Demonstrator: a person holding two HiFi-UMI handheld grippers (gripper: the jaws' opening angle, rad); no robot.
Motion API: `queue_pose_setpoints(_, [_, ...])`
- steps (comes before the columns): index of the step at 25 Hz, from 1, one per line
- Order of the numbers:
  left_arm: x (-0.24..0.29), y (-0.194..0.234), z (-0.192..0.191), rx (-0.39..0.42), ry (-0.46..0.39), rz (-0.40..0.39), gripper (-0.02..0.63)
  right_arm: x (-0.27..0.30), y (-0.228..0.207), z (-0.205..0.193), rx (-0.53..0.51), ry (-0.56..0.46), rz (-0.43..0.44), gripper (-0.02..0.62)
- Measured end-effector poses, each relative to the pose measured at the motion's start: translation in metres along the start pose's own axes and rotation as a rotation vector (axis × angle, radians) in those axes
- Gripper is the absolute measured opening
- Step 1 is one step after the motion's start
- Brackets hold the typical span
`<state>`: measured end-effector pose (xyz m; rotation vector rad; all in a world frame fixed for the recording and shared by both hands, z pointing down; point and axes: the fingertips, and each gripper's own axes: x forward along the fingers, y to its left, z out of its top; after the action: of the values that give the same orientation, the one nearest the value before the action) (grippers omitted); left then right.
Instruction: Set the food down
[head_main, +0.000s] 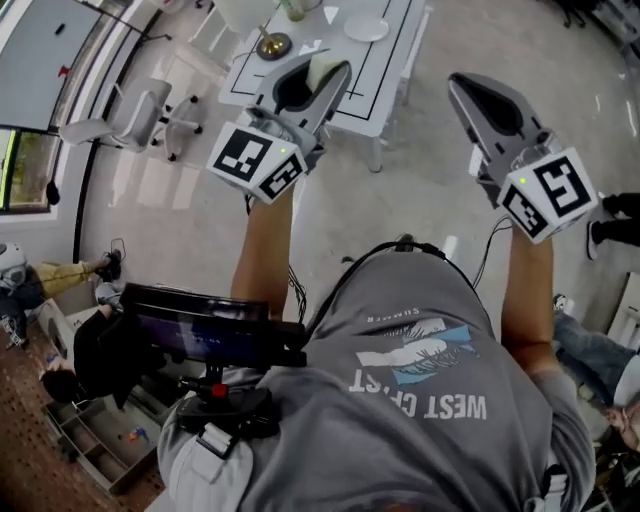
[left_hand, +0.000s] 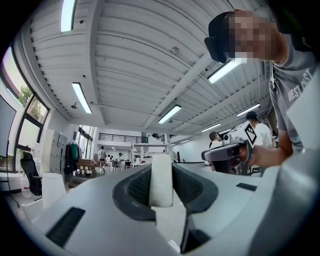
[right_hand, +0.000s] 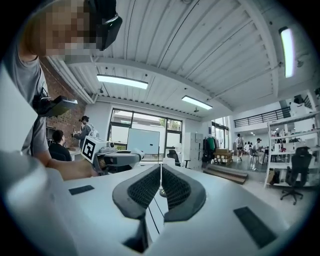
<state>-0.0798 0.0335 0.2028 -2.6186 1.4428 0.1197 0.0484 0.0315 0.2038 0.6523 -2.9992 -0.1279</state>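
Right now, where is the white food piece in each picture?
Head view: food piece top middle, held in the left gripper, with the white table behind it.
Left gripper view: centre, low, upright between the jaws.
Right gripper view: cannot be made out.
Shared landmark: the person's grey shirt, in all three.

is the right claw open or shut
Shut: the right claw shows its ribbed pads meeting along a thin line, nothing between them.

Left tool (head_main: 324, 64) gripping pale food (head_main: 320, 76), right tool (head_main: 459, 84) closed, white table (head_main: 385, 80) beyond.
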Motion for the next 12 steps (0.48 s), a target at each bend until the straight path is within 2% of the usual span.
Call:
queue_pose_setpoints(5, [0.028,0.002,-0.015,-0.004,0.033,0.047,0.101,0.005,-0.031,-0.012,0.020,-0.003,0.058,0.009])
queue_pose_setpoints(12, [0.051,0.011,-0.029,-0.015,0.062,0.047,0.101,0.017,-0.052,-0.023,0.044,0.005,0.072,0.009])
